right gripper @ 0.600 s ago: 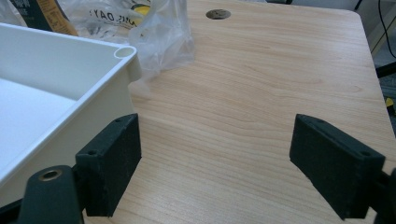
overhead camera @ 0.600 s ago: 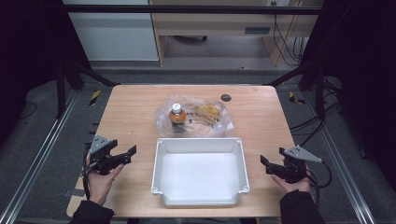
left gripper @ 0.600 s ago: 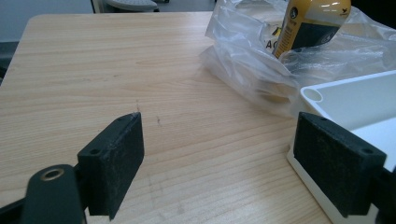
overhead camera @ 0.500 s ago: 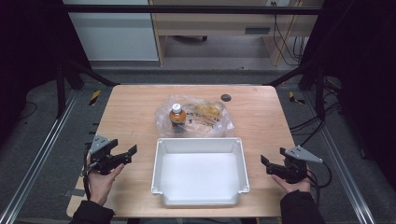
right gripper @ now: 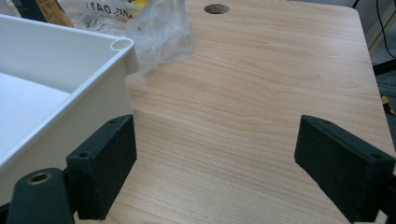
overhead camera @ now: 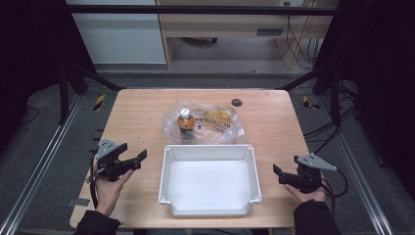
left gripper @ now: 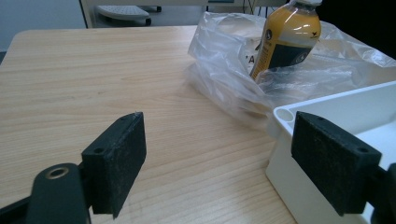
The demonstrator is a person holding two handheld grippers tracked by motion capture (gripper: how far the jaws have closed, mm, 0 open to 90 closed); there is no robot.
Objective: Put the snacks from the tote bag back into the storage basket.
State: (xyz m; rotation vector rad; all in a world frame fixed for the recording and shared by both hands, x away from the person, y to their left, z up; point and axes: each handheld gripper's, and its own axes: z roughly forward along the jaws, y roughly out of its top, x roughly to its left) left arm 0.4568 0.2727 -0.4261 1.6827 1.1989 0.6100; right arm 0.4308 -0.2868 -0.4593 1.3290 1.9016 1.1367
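One wooden table (overhead camera: pixel 142 117) holds one empty white tray (overhead camera: pixel 209 209) at its near edge and, just beyond it, one clear plastic bag (overhead camera: pixel 222 128) containing one orange bottle (overhead camera: pixel 186 121). Two grippers flank the tray, left gripper (overhead camera: pixel 138 159) and right gripper (overhead camera: pixel 278 174), jaws spread wide, pinching nothing.

We saw a smooth wooden desk (overhead camera: pixel 137 117), a shiny white plastic tray (overhead camera: pixel 208 152), a crinkly clear plastic bag (left gripper: pixel 224 60), and rough black tool pads (left gripper: pixel 119 158).
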